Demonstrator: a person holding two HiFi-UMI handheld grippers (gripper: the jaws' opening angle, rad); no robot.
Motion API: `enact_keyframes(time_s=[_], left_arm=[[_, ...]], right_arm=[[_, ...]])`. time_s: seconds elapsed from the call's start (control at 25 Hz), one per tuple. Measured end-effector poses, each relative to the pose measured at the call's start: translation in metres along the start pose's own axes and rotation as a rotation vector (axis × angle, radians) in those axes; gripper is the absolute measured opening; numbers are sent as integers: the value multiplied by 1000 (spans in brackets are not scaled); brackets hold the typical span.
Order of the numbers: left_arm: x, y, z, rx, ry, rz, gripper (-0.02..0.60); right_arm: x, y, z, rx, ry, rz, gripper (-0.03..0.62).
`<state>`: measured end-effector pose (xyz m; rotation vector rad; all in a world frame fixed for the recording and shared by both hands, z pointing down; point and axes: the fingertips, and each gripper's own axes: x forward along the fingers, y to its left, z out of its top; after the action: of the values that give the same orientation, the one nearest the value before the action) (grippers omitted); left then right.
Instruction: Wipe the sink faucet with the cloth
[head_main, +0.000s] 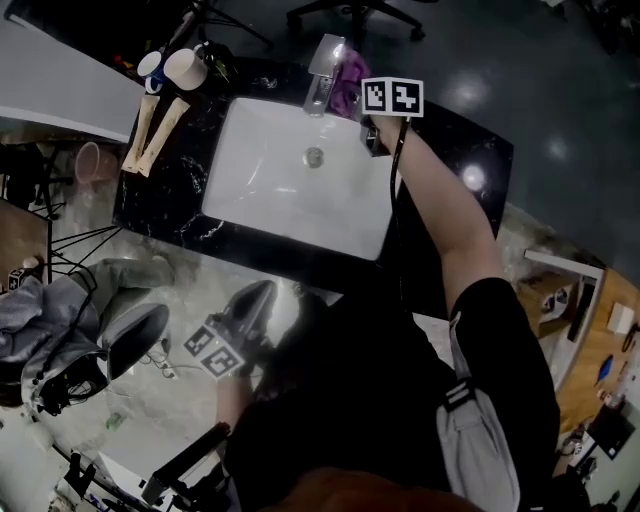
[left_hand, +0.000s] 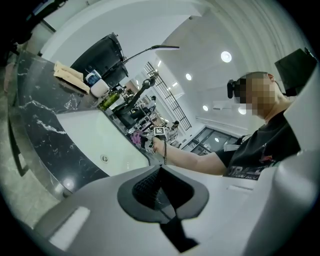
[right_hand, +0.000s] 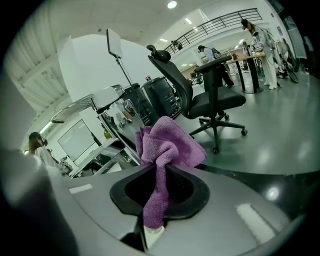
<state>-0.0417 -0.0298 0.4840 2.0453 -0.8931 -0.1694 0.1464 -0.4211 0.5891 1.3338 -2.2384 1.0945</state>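
The right gripper has its jaws drawn close on a fold of the purple cloth. A strand of it runs down between them and the rest bunches up above the tips. The left gripper has its jaws pressed together with nothing between them.

In the head view the right gripper is at the far edge of the counter. Its marker cube covers the jaws there, so only its own view shows the grip. The cloth sits just beside the faucet, on its right. No view shows whether the two touch. From the right gripper view the cloth blocks what lies straight ahead, and an office chair stands on the floor beyond the counter.

The left gripper is low, off the near edge of the counter and well apart from the sink. The person's dark torso hides part of it. Its own view looks across the sink to the drain, and to the distant right gripper, small and hard to make out, with a speck of purple cloth beside it.

The white sink is set into the black counter, with its drain in the middle. At the counter's far left corner stand two cups; what they hold cannot be seen. Two beige packets lie just nearer along the left edge.
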Motion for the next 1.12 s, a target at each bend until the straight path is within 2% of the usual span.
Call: enact_keyframes(time_s=[0.12,0.24,0.36,0.44,0.56,0.72,0.84,1.04,1.12], left_arm=[[4,-1,1,-2,1,-5,2],[7,-1,1,-5,5,-5,2],[10,-1,1,-9,11,-4,2],[11,-1,1,-13,13,-1,2],[12,1,0,-20,15,12,2],[10,6,-2,-34,16,41,2],[10,8,-5,-47,19,59,2],[11,12,-9,-58,22,71,2],[10,12,-10,-61,23,70,2]], right_arm=[[-4,0,8,-18,-7,34,64],[-18,7,39,-46,-82,128,64],[-40,22,86,-146,-167,244,64],[-51,36,112,-236,-184,320,64],[-52,47,127,-326,-108,434,64],[-35,39,109,-316,48,555,64],[-9,22,77,-294,141,528,64],[28,-6,37,-329,229,350,64],[32,-8,33,-359,250,314,64]])
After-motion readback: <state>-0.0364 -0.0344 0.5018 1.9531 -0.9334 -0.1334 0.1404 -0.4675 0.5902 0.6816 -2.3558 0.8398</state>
